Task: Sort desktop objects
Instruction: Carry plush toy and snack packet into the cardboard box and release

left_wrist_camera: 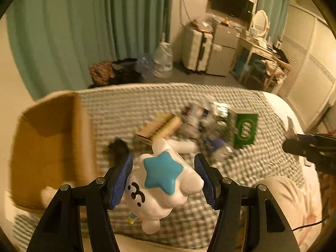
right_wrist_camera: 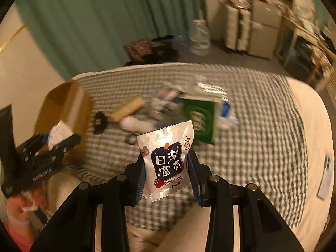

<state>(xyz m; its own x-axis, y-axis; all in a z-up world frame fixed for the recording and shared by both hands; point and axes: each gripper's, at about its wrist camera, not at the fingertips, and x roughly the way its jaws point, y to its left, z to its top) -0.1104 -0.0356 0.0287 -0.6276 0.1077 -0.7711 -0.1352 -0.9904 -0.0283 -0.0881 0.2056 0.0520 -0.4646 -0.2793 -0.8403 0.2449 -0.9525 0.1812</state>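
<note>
My left gripper (left_wrist_camera: 163,178) is shut on a white plush toy with a blue star (left_wrist_camera: 161,180), held above the checkered bed cover beside the open cardboard box (left_wrist_camera: 48,145). My right gripper (right_wrist_camera: 167,172) is shut on a silver snack packet with a dark blue label (right_wrist_camera: 168,161), held above the cover. The left gripper with the toy also shows at the left of the right wrist view (right_wrist_camera: 42,155), near the box (right_wrist_camera: 63,109). A pile of items lies mid-bed: a green box (left_wrist_camera: 244,128), a tan brush (left_wrist_camera: 161,126), small packets.
A black hair clip (right_wrist_camera: 99,121) and a small ring-like object (right_wrist_camera: 131,139) lie on the checkered cover (right_wrist_camera: 252,126). A phone (right_wrist_camera: 326,176) lies at the bed's right edge. Green curtains, water jugs, a suitcase and a desk stand beyond the bed.
</note>
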